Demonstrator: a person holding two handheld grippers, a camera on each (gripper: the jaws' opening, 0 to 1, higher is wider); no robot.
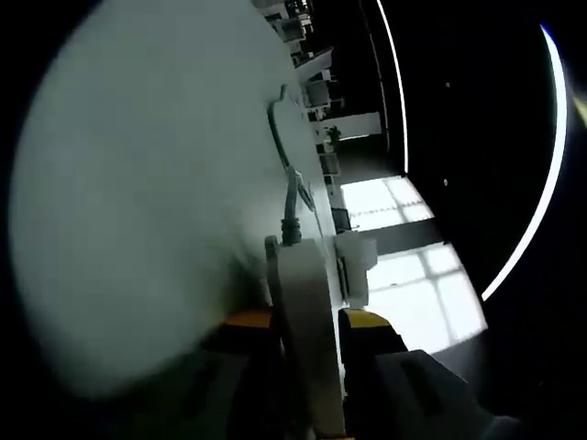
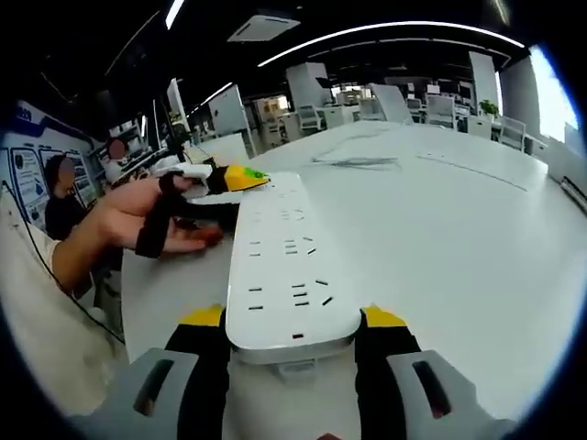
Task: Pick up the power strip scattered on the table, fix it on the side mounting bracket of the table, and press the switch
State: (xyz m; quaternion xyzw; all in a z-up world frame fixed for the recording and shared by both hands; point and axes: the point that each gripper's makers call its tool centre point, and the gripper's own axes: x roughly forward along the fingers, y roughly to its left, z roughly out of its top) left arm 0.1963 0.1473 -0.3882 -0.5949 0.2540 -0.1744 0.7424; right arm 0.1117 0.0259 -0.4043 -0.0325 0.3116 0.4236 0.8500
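Note:
A white power strip (image 2: 289,247) with several rows of sockets lies lengthwise over the white table (image 2: 459,229). My right gripper (image 2: 293,321) is shut on its near end, one yellow-tipped finger on each side. At its far end a person's hand (image 2: 138,220) holds my left gripper (image 2: 225,179) against the strip. In the rolled left gripper view the power strip (image 1: 307,302) appears edge-on, with my left gripper (image 1: 307,321) shut on it. The strip's dark cable (image 1: 284,156) trails away along the table (image 1: 138,202).
Loose cables (image 2: 353,162) lie further back on the table. A seated person (image 2: 60,197) is at the far left, with desks and chairs (image 2: 367,101) behind. Bright windows (image 1: 404,266) show beyond the table's edge in the left gripper view.

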